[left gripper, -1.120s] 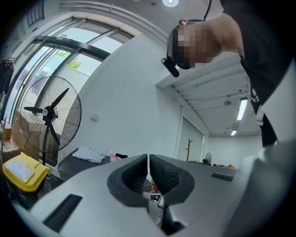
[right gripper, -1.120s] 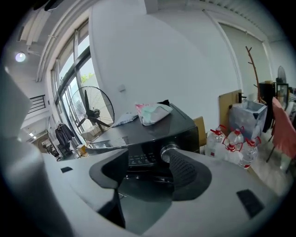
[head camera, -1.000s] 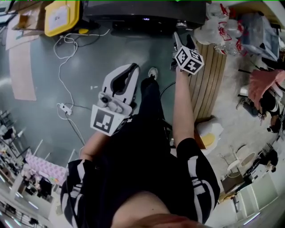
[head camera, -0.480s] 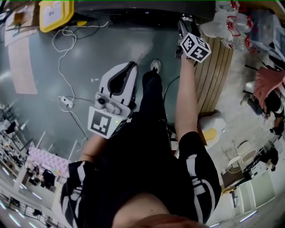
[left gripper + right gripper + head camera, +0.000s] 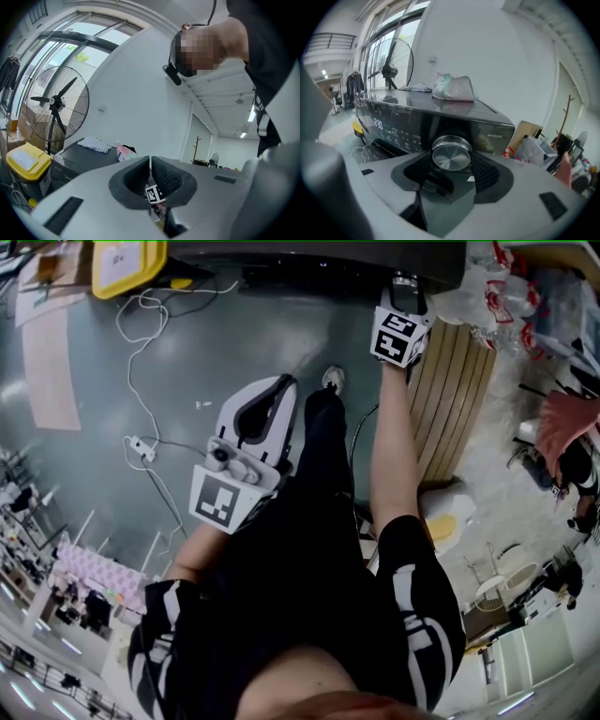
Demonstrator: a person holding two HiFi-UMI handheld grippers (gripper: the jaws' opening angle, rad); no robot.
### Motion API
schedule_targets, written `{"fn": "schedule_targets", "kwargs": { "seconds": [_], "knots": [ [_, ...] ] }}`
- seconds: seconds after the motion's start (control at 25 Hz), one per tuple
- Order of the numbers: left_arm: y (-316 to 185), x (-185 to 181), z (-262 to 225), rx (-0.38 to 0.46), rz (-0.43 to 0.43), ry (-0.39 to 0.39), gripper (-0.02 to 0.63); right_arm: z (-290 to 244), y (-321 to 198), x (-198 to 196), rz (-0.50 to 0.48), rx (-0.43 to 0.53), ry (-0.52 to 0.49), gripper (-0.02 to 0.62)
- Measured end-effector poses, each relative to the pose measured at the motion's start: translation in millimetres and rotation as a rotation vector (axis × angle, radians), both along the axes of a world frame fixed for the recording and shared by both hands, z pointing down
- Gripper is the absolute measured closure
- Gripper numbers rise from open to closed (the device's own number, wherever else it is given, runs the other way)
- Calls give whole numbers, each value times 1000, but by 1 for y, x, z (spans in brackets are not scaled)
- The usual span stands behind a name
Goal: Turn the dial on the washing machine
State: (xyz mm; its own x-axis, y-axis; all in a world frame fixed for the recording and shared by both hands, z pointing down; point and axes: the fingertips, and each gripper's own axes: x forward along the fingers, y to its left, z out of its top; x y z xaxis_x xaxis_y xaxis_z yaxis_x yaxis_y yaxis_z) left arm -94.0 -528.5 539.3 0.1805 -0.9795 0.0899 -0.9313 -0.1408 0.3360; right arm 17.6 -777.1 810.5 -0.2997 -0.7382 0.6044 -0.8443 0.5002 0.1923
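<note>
**White-walled room: dial between spread fingers**

White wall backs the washer (image 5: 408,126). Mid-frame, its dial (image 5: 451,156) sits between my right fingers (image 5: 487,171), which are spread and grip nothing. My left fingers (image 5: 166,178) are pressed together, empty. This fits closing in or just released; any turn needs a square pinch.

1. The right gripper (image 5: 405,285), on an outstretched arm, has its jaw tips at the front of the dark washing machine (image 5: 309,261).
2. The left gripper (image 5: 279,382) is held near the person's body, its jaws pointing toward the machine but well short of it.
3. A white cable (image 5: 141,352) trails left of those jaws; a wooden panel (image 5: 459,381) lies right of the right jaws.
</note>
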Motion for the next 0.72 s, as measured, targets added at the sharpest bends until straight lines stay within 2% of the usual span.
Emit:
{"fn": "schedule_targets", "kwargs": {
  "seconds": [0.16,0.28,0.4,0.48,0.72],
  "knots": [
    [24,-10,-14,31,-8,7,574,-7,19,6,55,-40,-92,272],
    [71,-22,-46,80,-3,7,574,-41,74,10,84,-47,-141,272],
    [140,-41,-103,146,14,-13,574,-122,163,8,125,-44,-269,276],
    [187,-50,-134,169,40,-32,574,-184,227,4,133,-24,-358,333],
    [294,-55,-194,197,162,-65,574,-338,395,6,110,80,-530,431]
  ]
}}
